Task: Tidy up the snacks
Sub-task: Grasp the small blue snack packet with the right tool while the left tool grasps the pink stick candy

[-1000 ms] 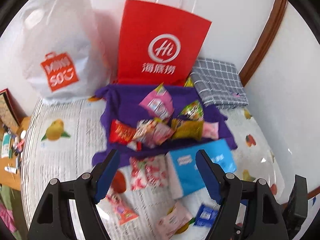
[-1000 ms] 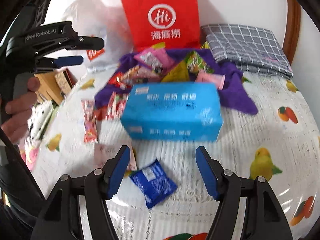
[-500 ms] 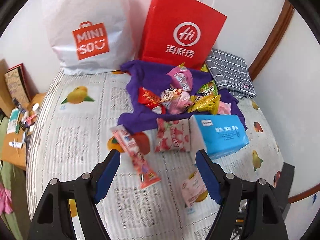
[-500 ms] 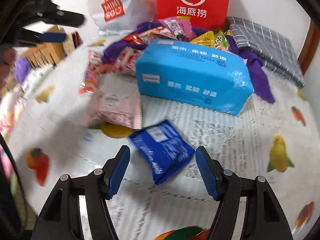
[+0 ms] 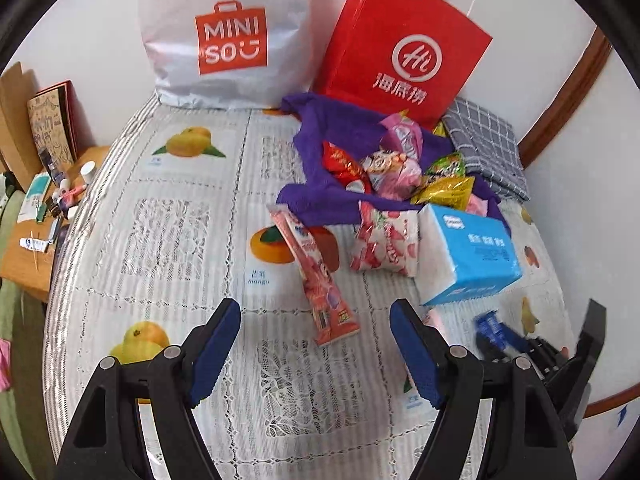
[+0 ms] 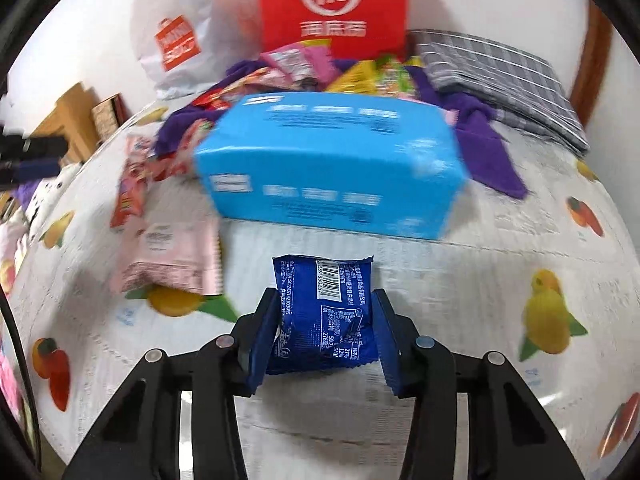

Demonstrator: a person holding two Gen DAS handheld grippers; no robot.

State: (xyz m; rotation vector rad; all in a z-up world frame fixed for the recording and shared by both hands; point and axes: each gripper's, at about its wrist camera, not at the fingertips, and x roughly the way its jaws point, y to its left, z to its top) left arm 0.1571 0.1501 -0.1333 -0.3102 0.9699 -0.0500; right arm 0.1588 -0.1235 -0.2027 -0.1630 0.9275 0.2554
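White walls behind; fruit-print lace tablecloth [image 5: 176, 220] over the work surface; wooden side table [image 5: 24, 256] with small clutter at far left.

Against the wall: white MINISO bag [image 5: 228, 36] and red Haidilao paper bag [image 5: 404, 48], both upright; grey checked folded cloth [image 5: 486, 152] to the right of the red bag.

Purple cloth [image 5: 324, 140] spread in front of the red bag, carrying a heap of mixed snack packets [image 5: 394, 168]; red-and-white strawberry-print packet [image 5: 384, 240] just off the cloth edge, touching the blue tissue pack [image 5: 472, 256]; long pink stick packet [image 5: 316, 280] lying diagonally on the tablecloth; pale pink packet [image 6: 176, 256] flat beside the tissue pack.

Left gripper [image 5: 316, 352]: pitched steeply down over bare tablecloth; jaws spread wide, nothing between them; lower end of the long pink stick packet just ahead of the gap, not touched.

Right gripper [image 6: 322, 328]: pitched steeply down, low over the tablecloth; jaws closing on the dark blue snack packet [image 6: 326, 312]; both pads against the packet's side edges, wrapper creased between them; barcode side up, far end projecting past the fingertips toward the tissue pack; packet bottom appears to rest on the tablecloth, lift-off not discernible. Background strongly motion-blurred in the right wrist view. Right gripper also visible at lower right of the left wrist view, blurred.
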